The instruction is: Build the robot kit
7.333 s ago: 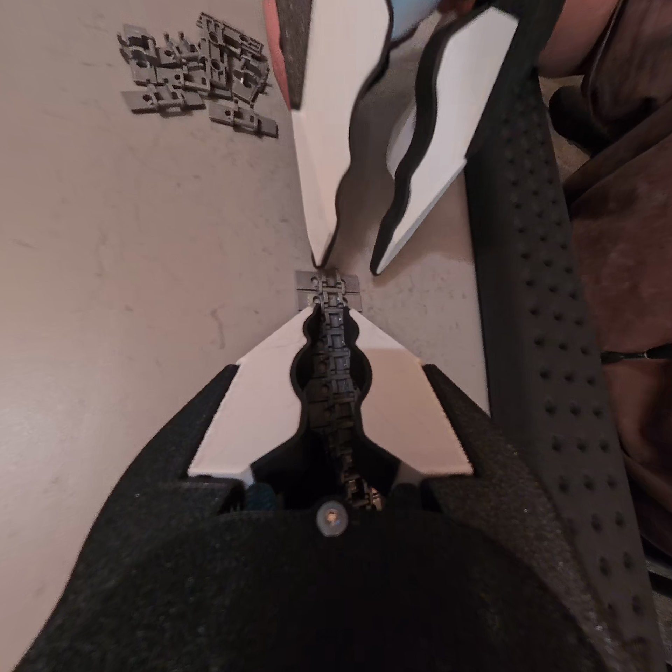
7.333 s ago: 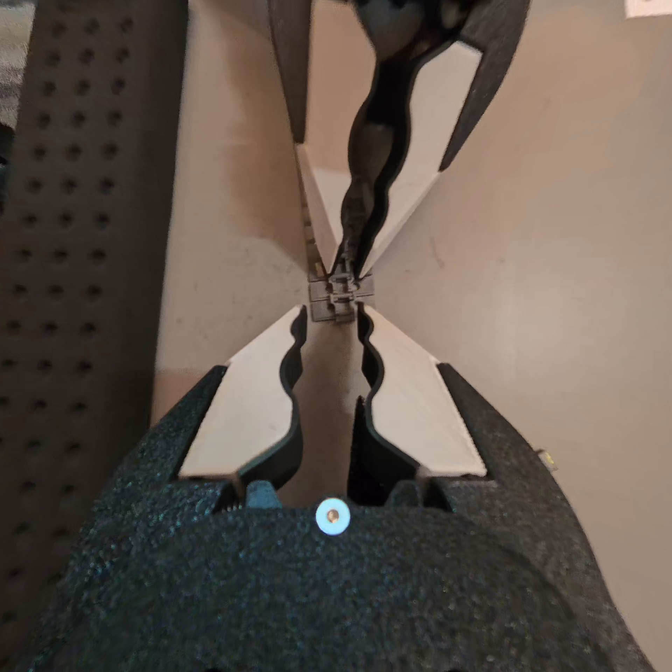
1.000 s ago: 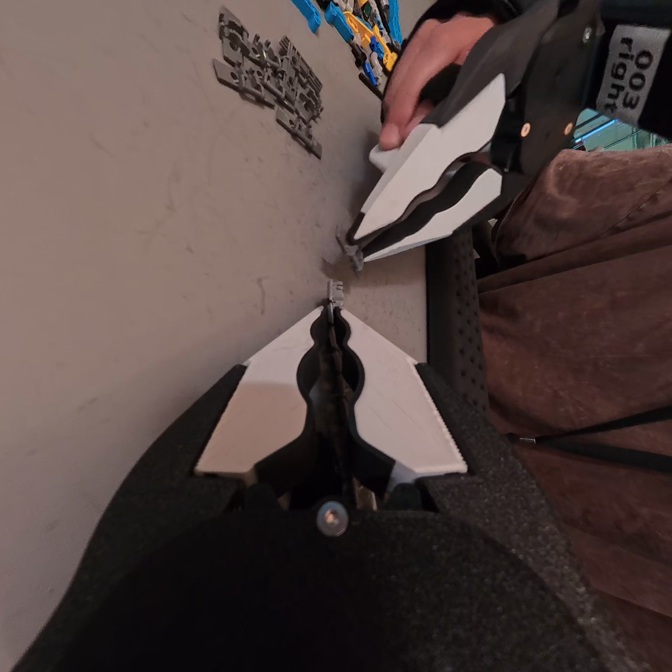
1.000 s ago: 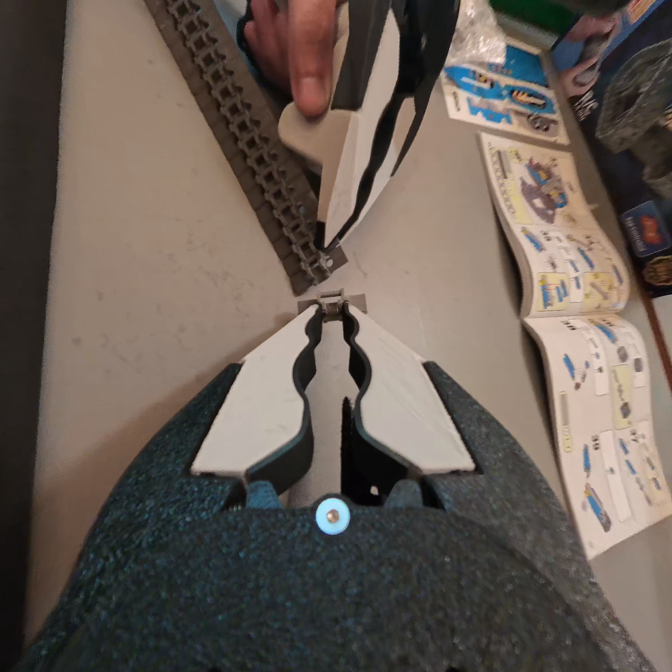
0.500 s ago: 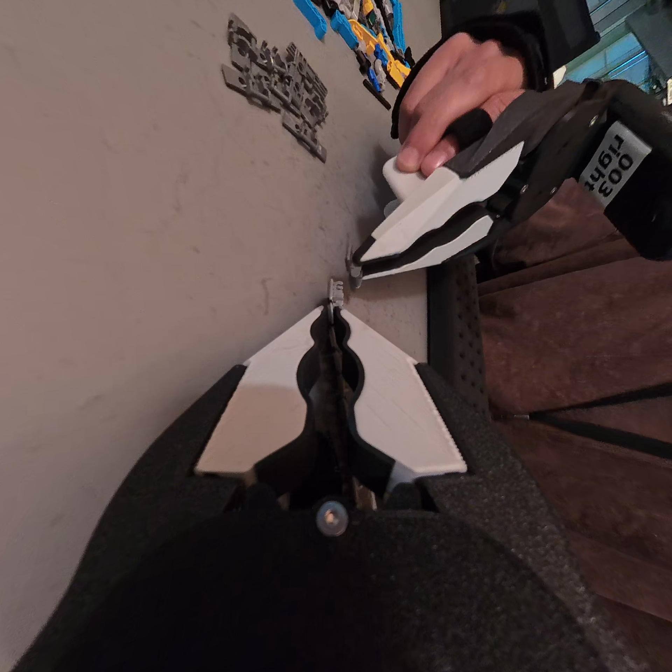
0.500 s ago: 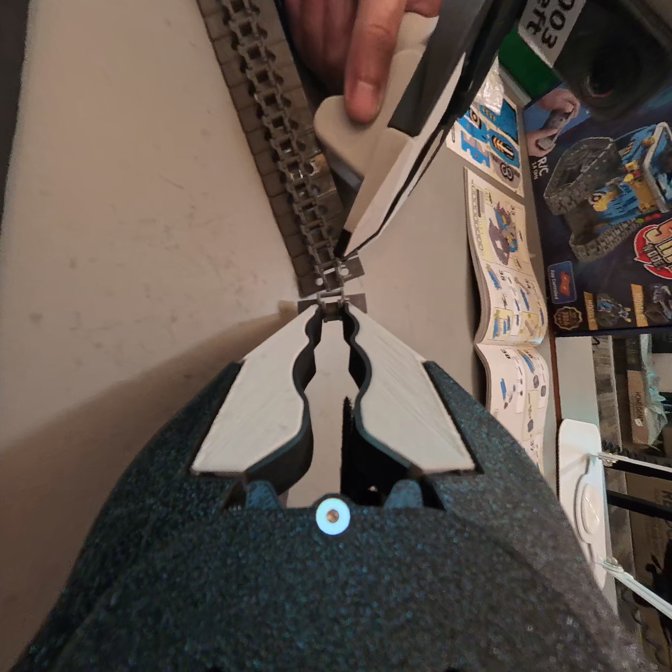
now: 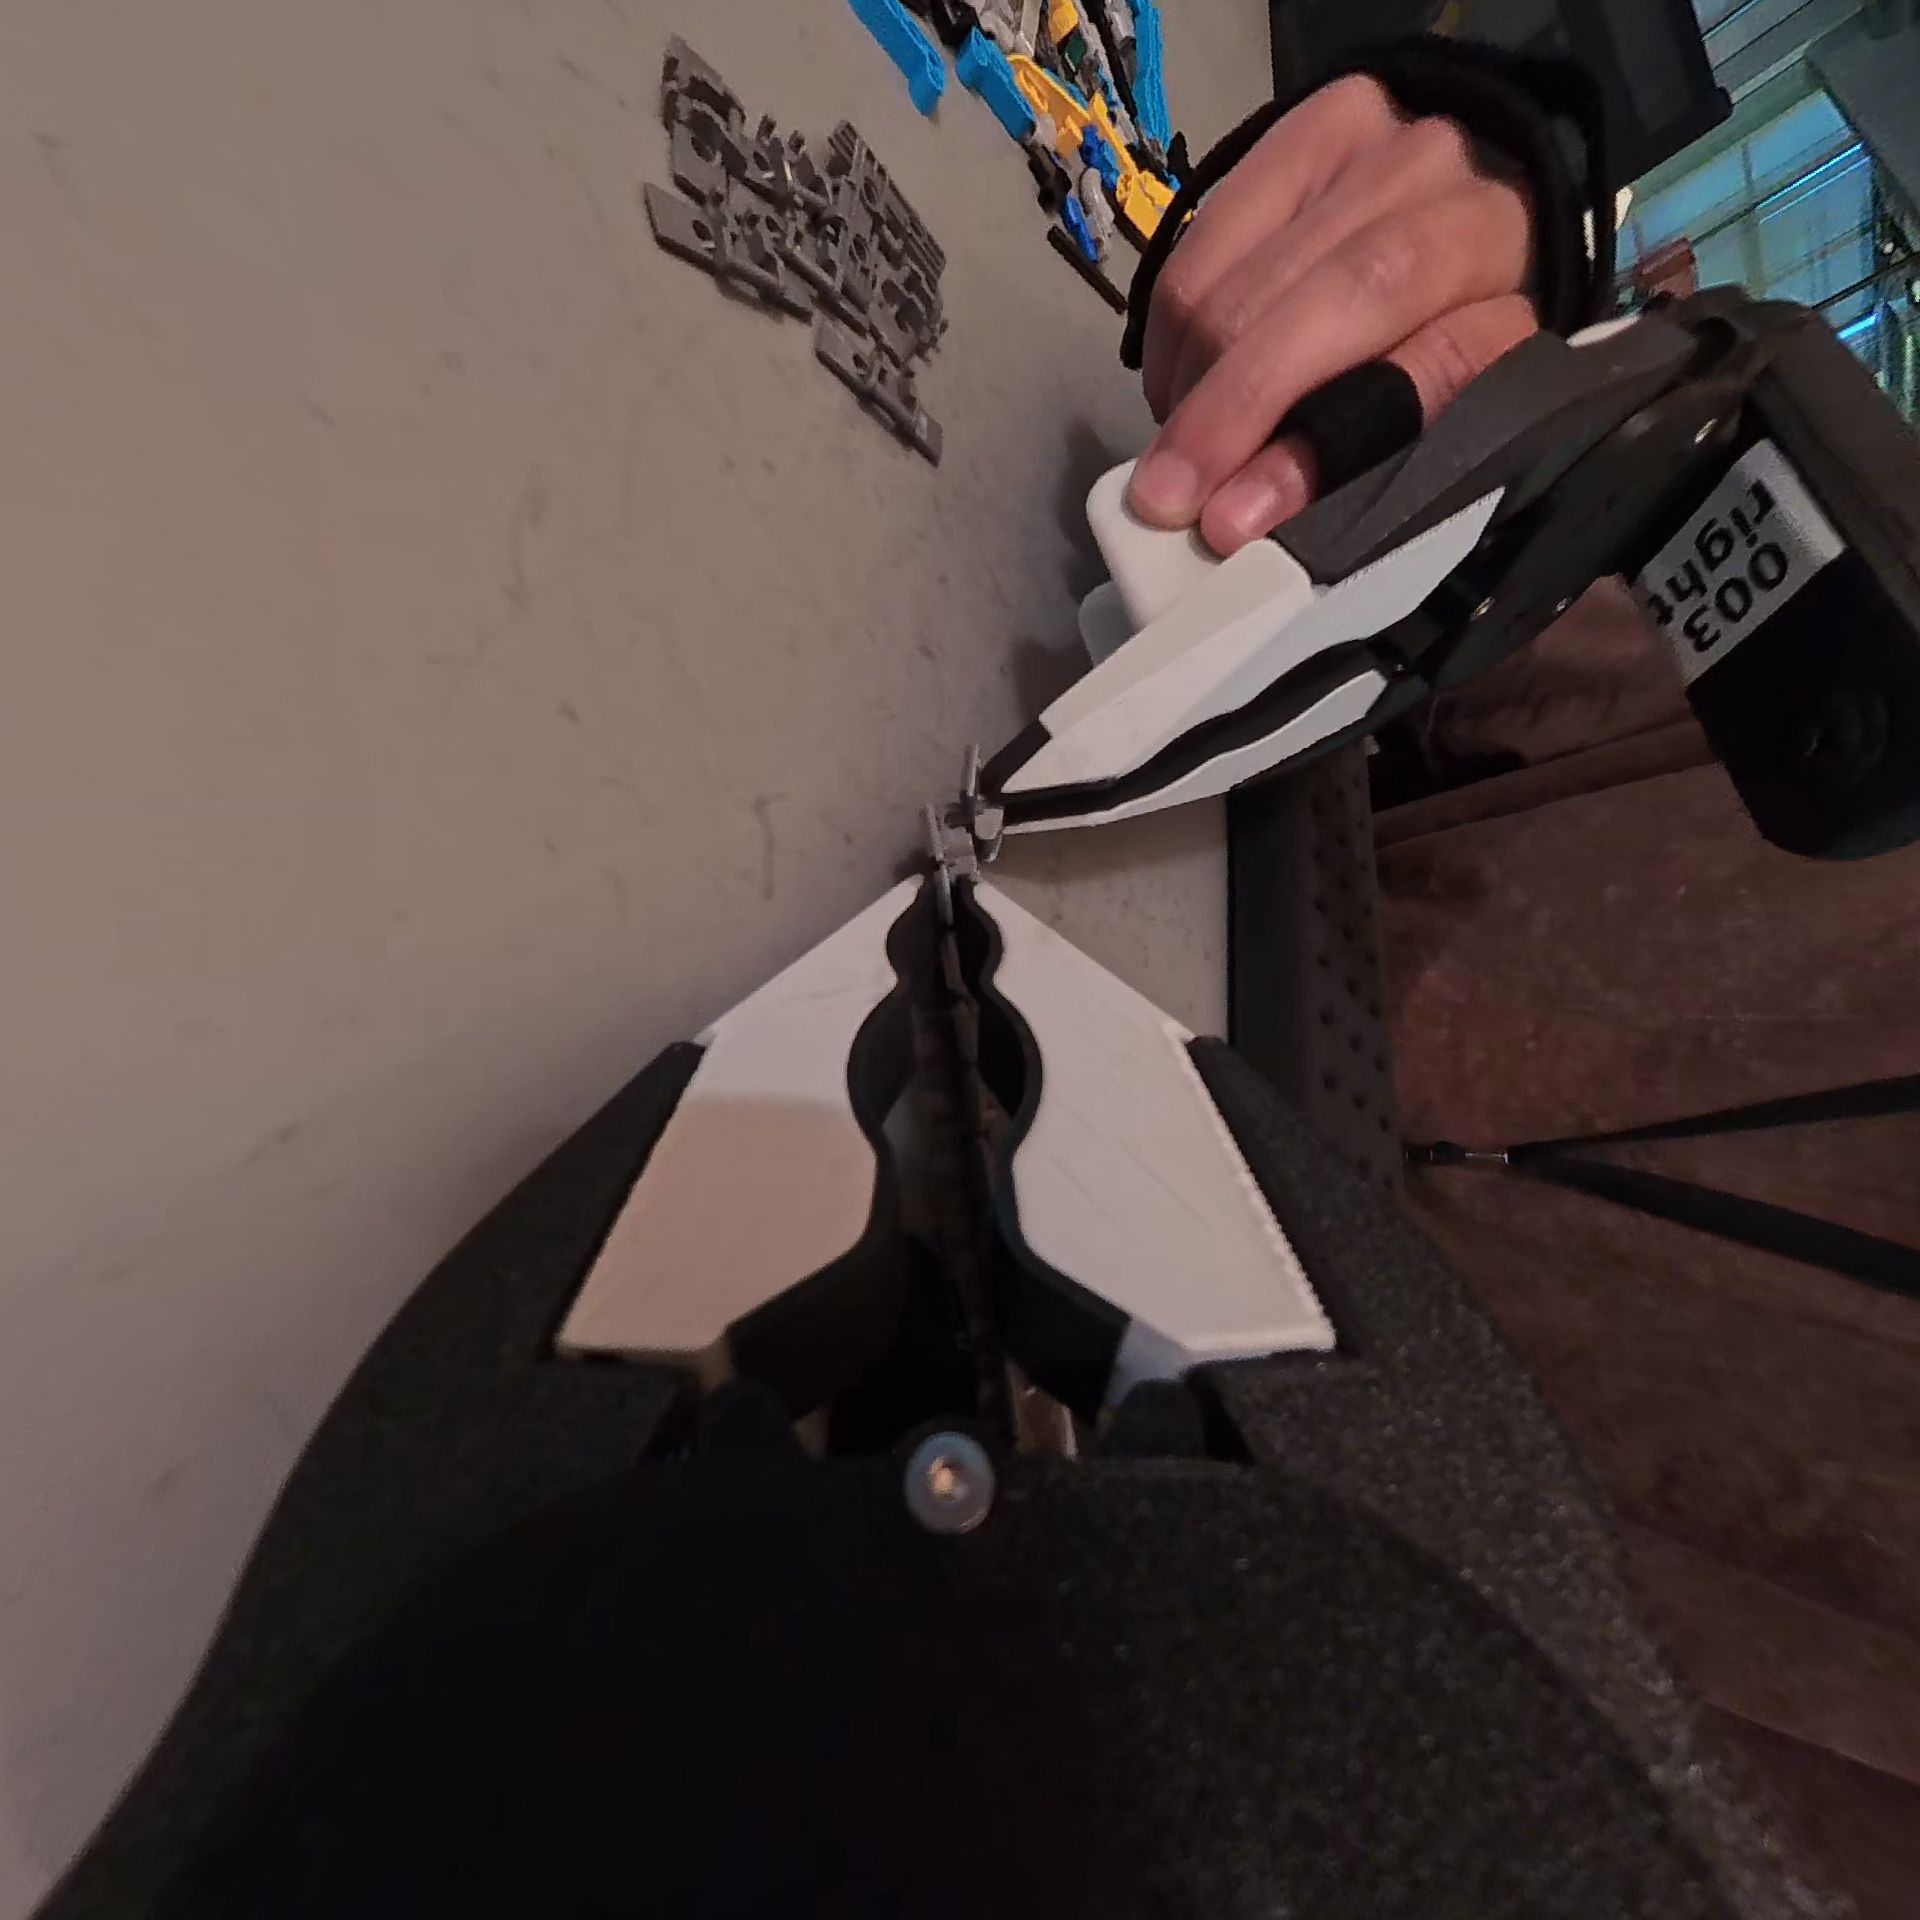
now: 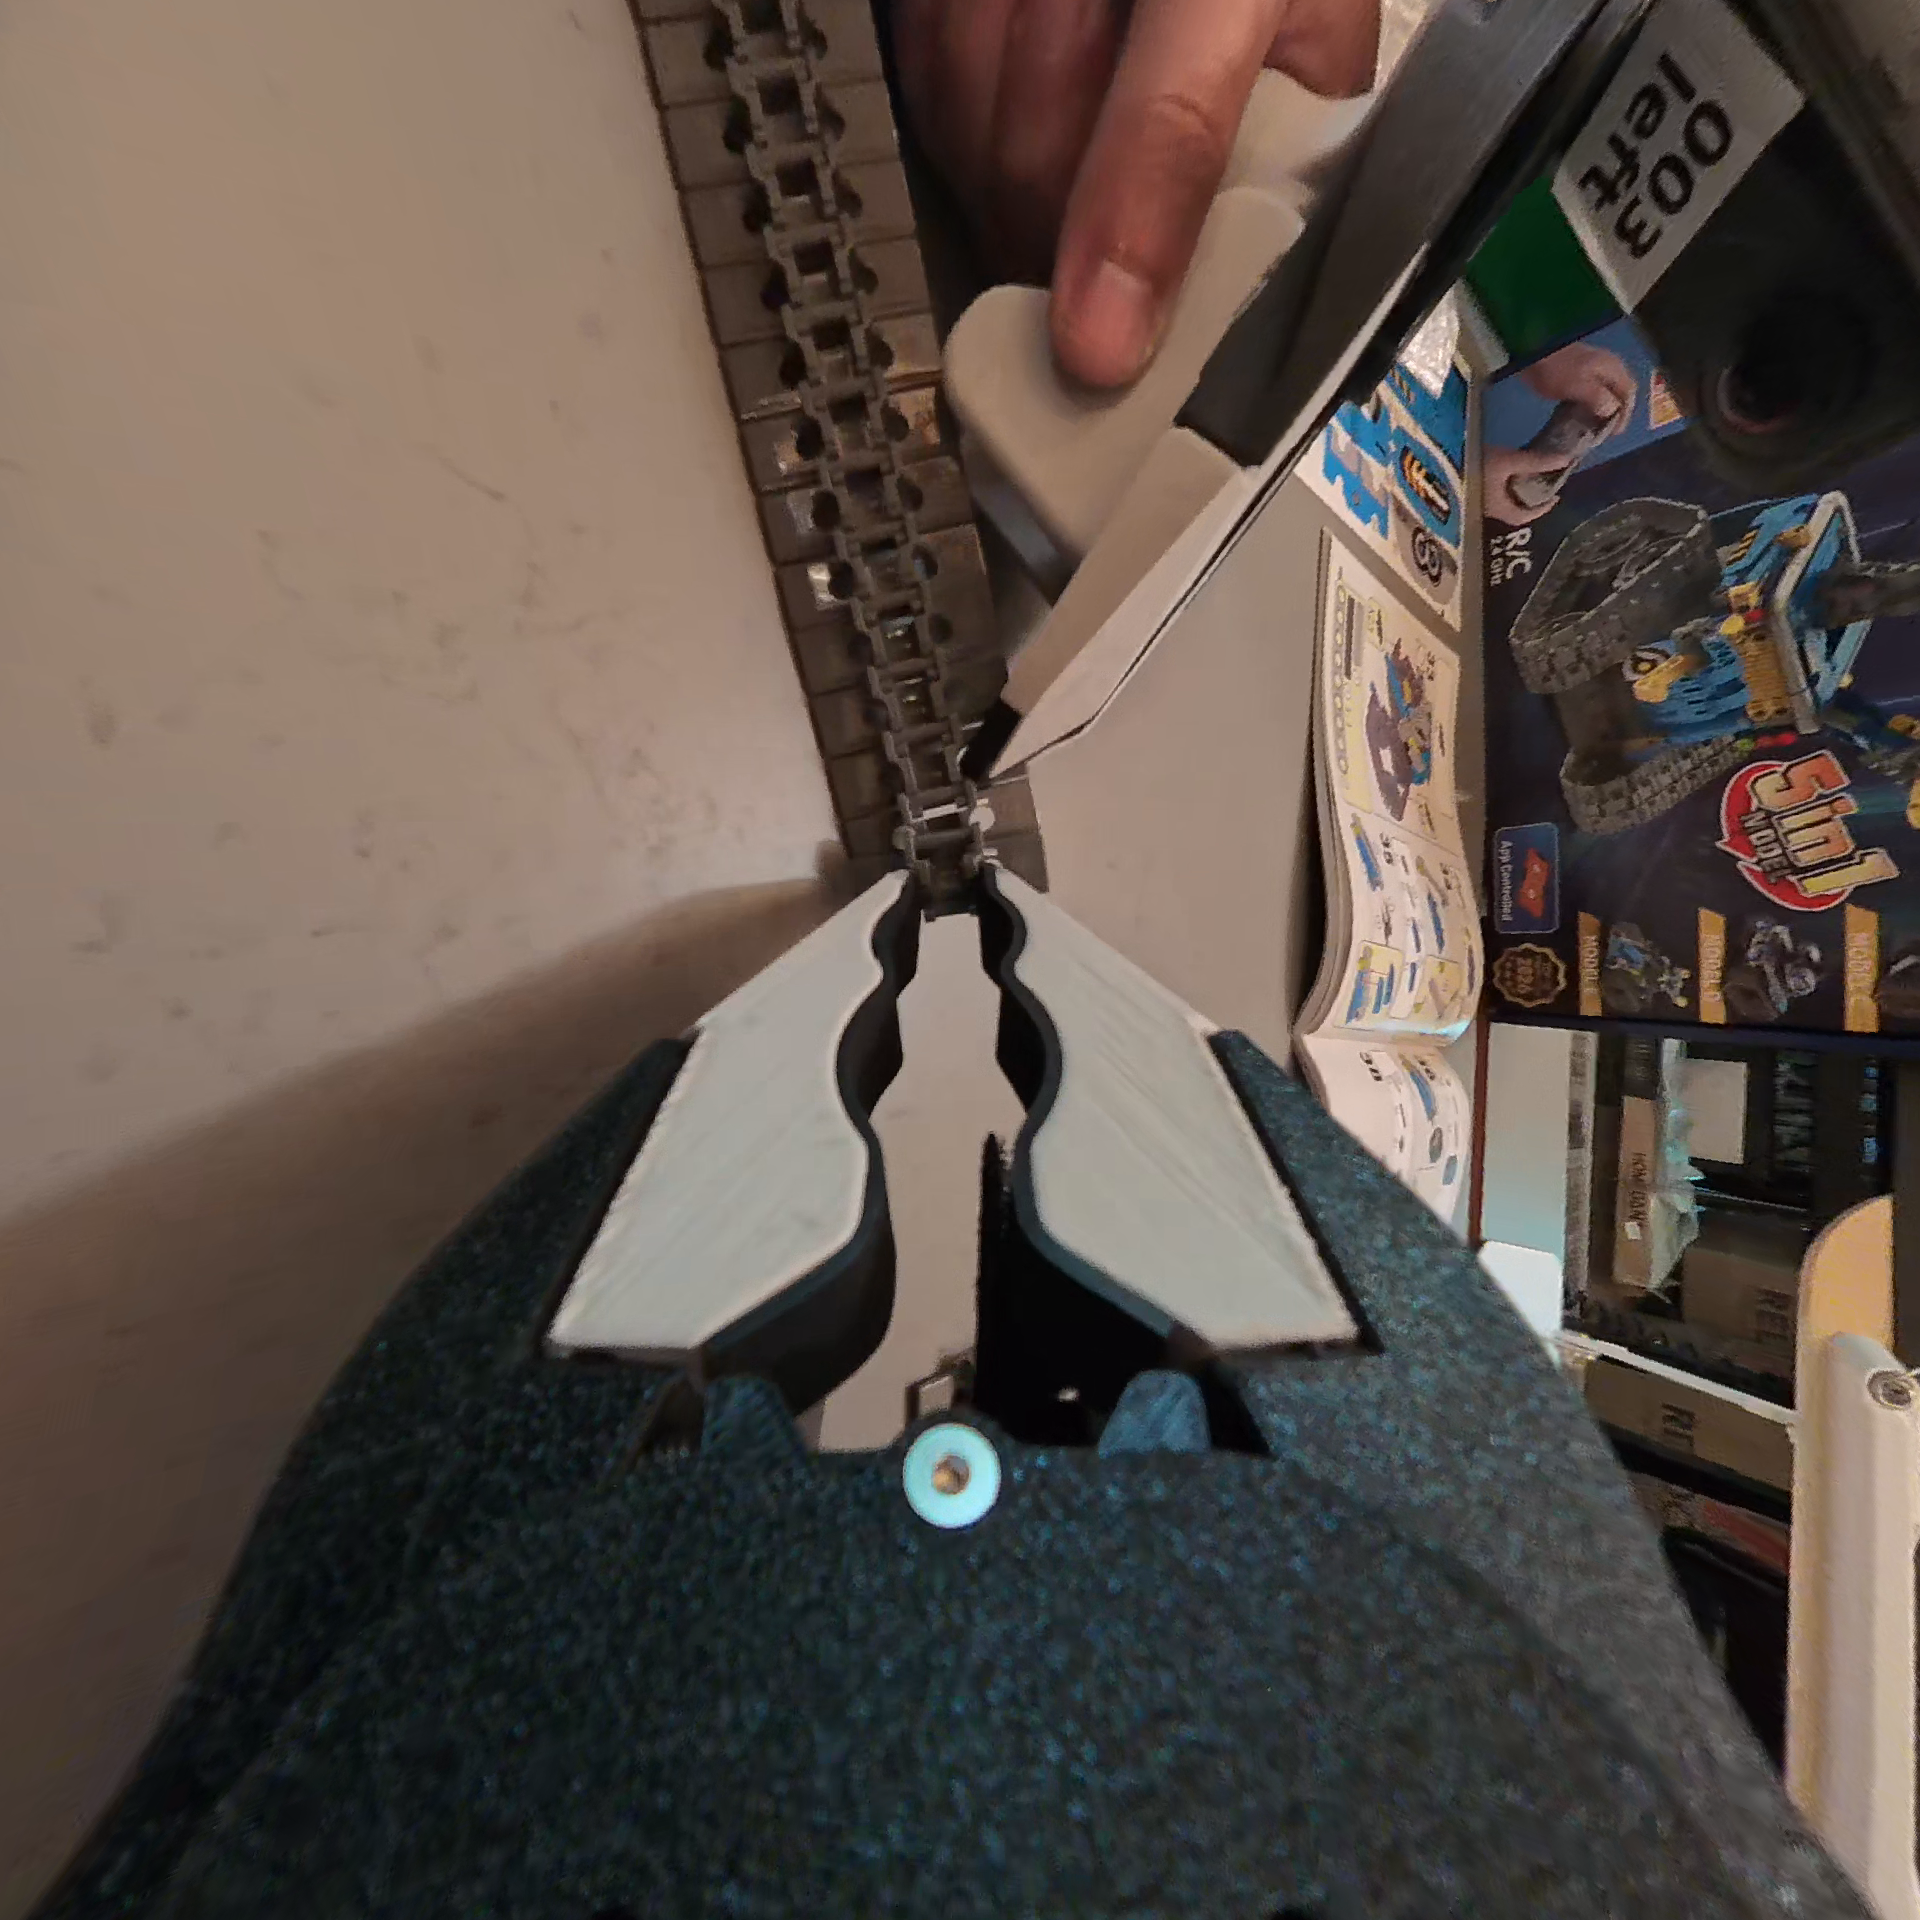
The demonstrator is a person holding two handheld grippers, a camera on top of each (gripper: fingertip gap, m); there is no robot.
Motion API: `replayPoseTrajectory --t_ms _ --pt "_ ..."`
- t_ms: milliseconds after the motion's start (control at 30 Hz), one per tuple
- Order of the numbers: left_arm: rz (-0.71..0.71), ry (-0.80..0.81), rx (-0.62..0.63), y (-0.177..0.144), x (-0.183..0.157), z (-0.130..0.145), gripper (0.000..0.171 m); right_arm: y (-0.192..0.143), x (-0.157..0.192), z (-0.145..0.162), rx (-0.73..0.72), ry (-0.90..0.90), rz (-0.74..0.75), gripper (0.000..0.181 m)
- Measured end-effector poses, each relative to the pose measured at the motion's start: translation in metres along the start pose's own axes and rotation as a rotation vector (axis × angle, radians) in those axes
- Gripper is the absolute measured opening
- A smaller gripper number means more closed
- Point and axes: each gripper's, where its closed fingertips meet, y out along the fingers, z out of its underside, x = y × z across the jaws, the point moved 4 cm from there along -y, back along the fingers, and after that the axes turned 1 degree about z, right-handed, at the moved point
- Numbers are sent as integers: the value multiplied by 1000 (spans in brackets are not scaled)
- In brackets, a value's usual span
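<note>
**Two grippers meet at the end of a gray track**

No box or tray holds any parts here; everything lies loose on the beige counter [image 7: 364, 727].

At the centre of the left wrist view, the left gripper [image 7: 954, 894] is closed on a long gray track [image 8: 831, 436] made of linked plastic pieces, seen edge-on and running back between its white fingers. In the right wrist view the same track stretches from the top of the frame down to the middle, lying flat along the counter, with the left gripper's tip pinching it near its lower end.

The right gripper [image 8: 948, 896] is clamped on a single gray link [image 8: 943, 883], and that link touches the track's last piece (whether it has snapped in, I cannot tell). In the left wrist view this gripper comes in from the right, held by a hand [image 7: 1330, 312].

In the upper left of the left wrist view sits a pile of loose gray links [image 7: 800, 239], well apart from the grippers, with blue and yellow pieces [image 7: 1049, 94] beyond it at the top edge. On the right of the right wrist view lie an open instruction booklet [image 8: 1392, 831] and a printed toy box [image 8: 1704, 727]. A black perforated strip [image 7: 1304, 935] runs along the counter's edge.
</note>
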Motion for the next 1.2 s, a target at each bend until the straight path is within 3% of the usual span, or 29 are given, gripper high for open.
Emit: replayPoseTrajectory --t_ms 467,1100,1200 --pt "4 6 3 0 -1 0 2 3 -1 6 16 -16 -3 11" --pt "15 6 12 1 -2 1 2 2 -5 8 -117 202 -147 21" --pt "15 7 12 1 -2 1 2 -4 -12 8 -177 299 -171 23"
